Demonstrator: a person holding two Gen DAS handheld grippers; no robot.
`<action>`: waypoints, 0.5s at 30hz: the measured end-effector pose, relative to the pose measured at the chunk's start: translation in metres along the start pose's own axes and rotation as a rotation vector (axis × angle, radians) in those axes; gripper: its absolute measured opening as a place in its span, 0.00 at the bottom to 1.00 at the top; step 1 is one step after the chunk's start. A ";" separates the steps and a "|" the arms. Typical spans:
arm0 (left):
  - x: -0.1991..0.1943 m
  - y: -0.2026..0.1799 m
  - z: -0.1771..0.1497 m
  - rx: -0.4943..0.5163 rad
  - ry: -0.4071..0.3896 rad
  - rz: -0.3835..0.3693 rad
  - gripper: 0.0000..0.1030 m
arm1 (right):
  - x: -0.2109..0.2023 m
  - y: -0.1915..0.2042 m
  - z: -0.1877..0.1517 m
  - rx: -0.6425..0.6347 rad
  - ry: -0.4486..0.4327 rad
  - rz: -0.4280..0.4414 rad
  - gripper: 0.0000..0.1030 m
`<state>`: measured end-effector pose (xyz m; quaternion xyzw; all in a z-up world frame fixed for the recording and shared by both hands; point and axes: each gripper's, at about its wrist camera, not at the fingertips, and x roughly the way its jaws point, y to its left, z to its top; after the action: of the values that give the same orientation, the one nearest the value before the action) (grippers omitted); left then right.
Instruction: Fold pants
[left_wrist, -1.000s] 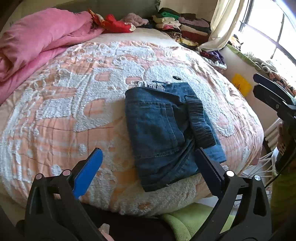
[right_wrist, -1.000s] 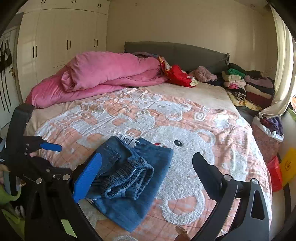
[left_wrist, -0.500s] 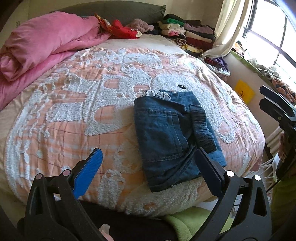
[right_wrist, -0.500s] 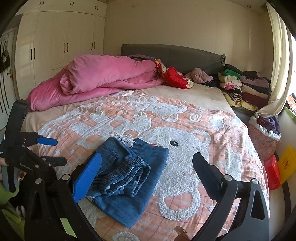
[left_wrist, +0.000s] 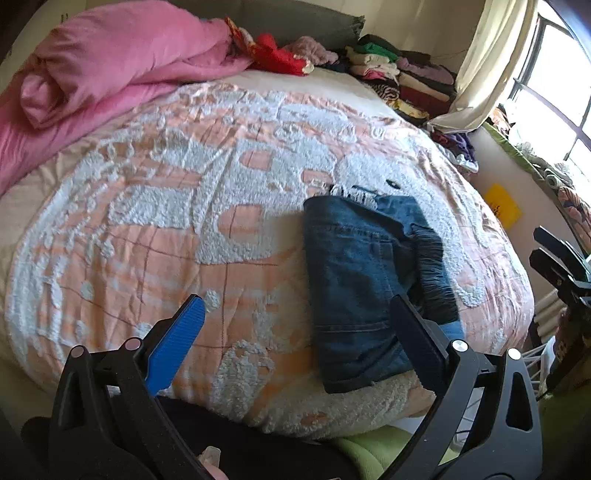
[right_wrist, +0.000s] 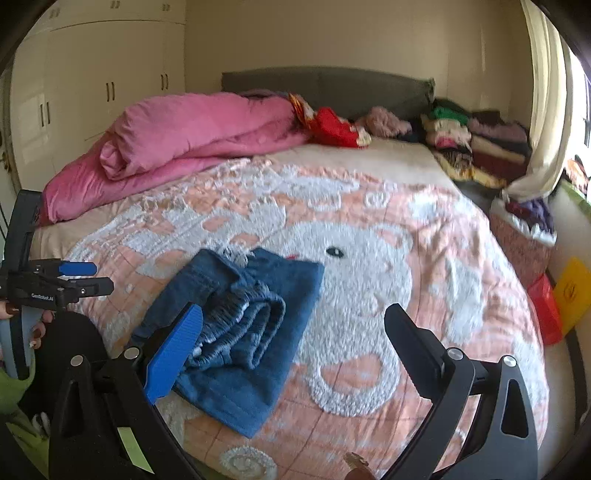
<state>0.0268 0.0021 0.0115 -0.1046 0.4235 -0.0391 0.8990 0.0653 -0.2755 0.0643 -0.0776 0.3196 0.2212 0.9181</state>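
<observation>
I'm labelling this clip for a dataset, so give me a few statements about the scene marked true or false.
1. The jeans lie folded on the bedspread. True.
2. The left gripper is clamped on the jeans. False: its jaws are apart and hold nothing.
3. A pink duvet is bunched near the headboard. True.
4. The right gripper holds a sock. False: it is open and holds nothing.
5. Stacked clothes sit by the curtain. True.
6. The jeans hang from the wardrobe. False: they lie on the bed.
</observation>
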 end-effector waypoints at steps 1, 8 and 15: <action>0.003 0.000 0.000 -0.001 0.006 0.001 0.90 | 0.003 -0.001 -0.003 0.008 0.013 -0.003 0.95; 0.027 -0.012 -0.003 0.020 0.064 -0.015 0.91 | 0.033 -0.015 -0.018 0.086 0.114 0.012 0.95; 0.044 -0.020 -0.002 0.040 0.093 -0.018 0.91 | 0.052 -0.019 -0.025 0.124 0.156 0.050 0.95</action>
<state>0.0536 -0.0250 -0.0180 -0.0884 0.4628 -0.0603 0.8800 0.0967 -0.2808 0.0125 -0.0294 0.4050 0.2173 0.8876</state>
